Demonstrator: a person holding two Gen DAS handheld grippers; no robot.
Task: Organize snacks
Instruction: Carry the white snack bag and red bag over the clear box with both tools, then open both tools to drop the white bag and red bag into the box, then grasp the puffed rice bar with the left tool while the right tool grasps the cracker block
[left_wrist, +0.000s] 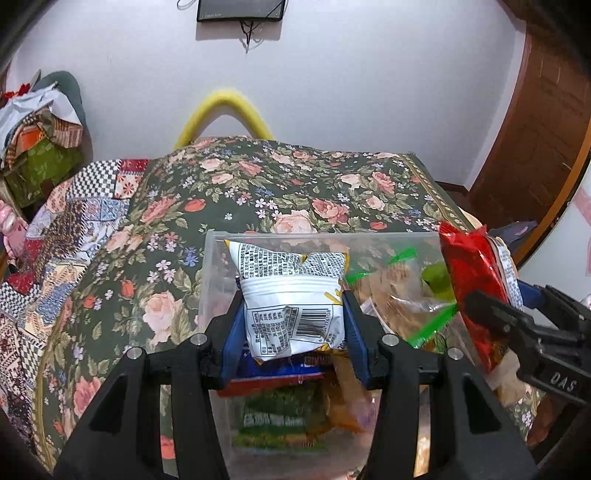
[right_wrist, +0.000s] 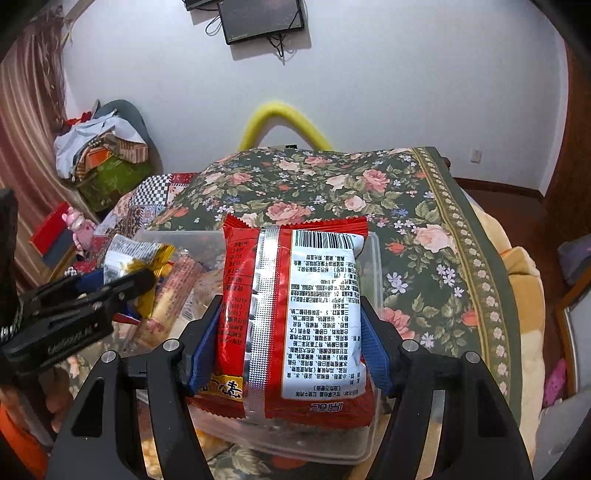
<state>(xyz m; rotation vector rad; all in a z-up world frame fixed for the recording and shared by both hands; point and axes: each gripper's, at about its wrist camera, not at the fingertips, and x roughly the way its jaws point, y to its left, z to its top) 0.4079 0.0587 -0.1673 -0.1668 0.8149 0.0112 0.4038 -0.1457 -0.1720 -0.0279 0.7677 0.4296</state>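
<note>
Two gripped packets (left_wrist: 295, 306) (right_wrist: 295, 314) over bin (left_wrist: 280, 235)

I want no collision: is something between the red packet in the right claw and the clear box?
Nothing visible blocks it. The red packet hangs directly over the open clear box; the snacks already inside lie lower and mostly to its left.

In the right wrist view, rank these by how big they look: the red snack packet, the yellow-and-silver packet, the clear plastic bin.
1. Clear plastic bin, partly hidden.
2. Red snack packet; it is nearest the camera, so its lead over the next is unsure.
3. Yellow-and-silver packet, partly covered by the left gripper.
</note>
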